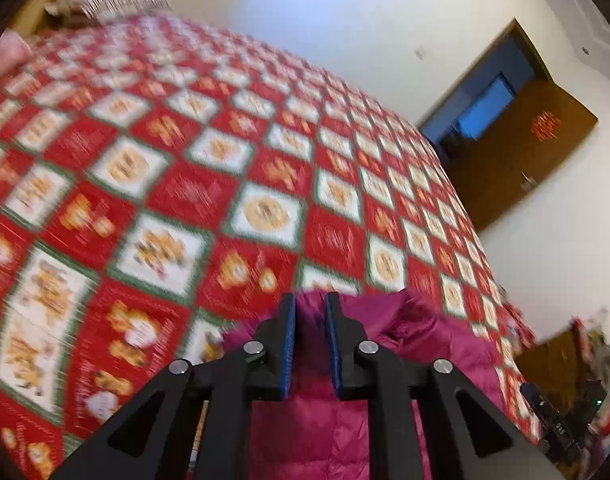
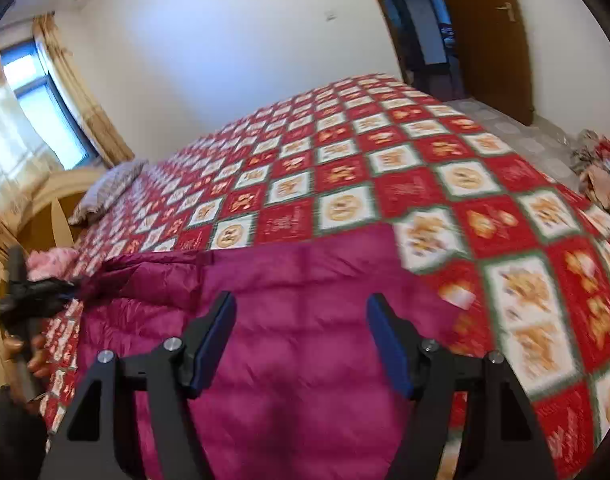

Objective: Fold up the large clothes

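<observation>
Lying magenta across the bed (image 2: 445, 184), the jacket (image 2: 305, 320) fills lower centre. The right claw (image 2: 301, 340) hangs released above it; the left claw (image 1: 309, 344), slightly parted with nothing pinched, hovers nearer its upper edge.

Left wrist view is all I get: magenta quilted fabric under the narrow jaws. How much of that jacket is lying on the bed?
Observer: In the right wrist view, the jacket lies spread wide over the near part of the bedspread.
Operator: Where is the right gripper?
Observer: The right gripper hangs over the jacket with its jaws wide apart, gripping nothing.
</observation>
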Demonstrator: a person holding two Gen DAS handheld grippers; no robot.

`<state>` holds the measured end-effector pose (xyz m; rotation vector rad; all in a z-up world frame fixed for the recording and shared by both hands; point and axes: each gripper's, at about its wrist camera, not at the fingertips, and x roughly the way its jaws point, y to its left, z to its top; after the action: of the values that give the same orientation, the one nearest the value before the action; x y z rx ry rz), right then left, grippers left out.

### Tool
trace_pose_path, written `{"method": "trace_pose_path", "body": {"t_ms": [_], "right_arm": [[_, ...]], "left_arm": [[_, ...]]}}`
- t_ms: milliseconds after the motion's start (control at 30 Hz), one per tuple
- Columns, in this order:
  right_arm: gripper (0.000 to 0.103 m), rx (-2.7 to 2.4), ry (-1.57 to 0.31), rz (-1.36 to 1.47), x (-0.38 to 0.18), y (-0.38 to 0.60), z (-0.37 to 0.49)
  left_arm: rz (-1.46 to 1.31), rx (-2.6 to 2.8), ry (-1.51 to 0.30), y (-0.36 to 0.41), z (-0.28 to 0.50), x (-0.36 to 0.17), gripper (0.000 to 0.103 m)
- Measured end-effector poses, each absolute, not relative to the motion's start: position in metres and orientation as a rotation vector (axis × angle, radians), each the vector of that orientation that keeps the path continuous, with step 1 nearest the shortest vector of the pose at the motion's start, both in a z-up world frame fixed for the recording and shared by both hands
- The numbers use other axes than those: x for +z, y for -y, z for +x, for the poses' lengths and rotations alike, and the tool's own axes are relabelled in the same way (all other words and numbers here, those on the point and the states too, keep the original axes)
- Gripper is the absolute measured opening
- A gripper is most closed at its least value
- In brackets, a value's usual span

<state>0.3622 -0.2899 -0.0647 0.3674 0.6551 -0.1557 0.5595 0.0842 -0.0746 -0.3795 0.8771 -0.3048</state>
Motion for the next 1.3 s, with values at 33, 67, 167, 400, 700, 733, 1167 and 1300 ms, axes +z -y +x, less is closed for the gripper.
{"method": "trace_pose_path", "body": {"t_ms": [33,67,167,400,700,733,1167,1300], "right_arm": [[0.071,-0.15,-0.666,0.346,-0.066,0.281,0.38],[0.07,-0.152,-0.675,0.321,-0.071,0.276,0.394],[0.069,-0.166,-0.725,0.239,-0.09,0.259,0.429],[0.055,-0.355,-0.772,0.043,-0.141,0.268,0.443],[0.055,-0.354,-0.728,0.101,-0.146,0.303,0.44],[0.055,-0.349,-0.726,0.129,-0.147,0.306,0.441],[0.038,-0.398,-0.79,0.255,-0.129,0.319,0.436],[0.038,-0.418,-0.725,0.181,-0.104,0.292,0.396]], "left_arm": [[-0.37,-0.274,-0.855,-0.086,0.558,-0.07,0.031],[-0.364,-0.248,-0.835,-0.085,0.558,-0.065,0.049],[-0.37,-0.211,-0.789,-0.08,0.555,-0.057,0.069],[0.153,-0.247,-0.773,0.036,0.557,-0.108,0.069],[0.082,-0.194,-0.836,0.025,0.575,-0.185,0.074],[0.045,-0.199,-0.834,0.02,0.576,-0.189,0.075],[0.059,-0.114,-0.889,0.027,0.588,-0.202,0.09],[0.065,-0.109,-0.887,0.027,0.588,-0.202,0.09]]}}
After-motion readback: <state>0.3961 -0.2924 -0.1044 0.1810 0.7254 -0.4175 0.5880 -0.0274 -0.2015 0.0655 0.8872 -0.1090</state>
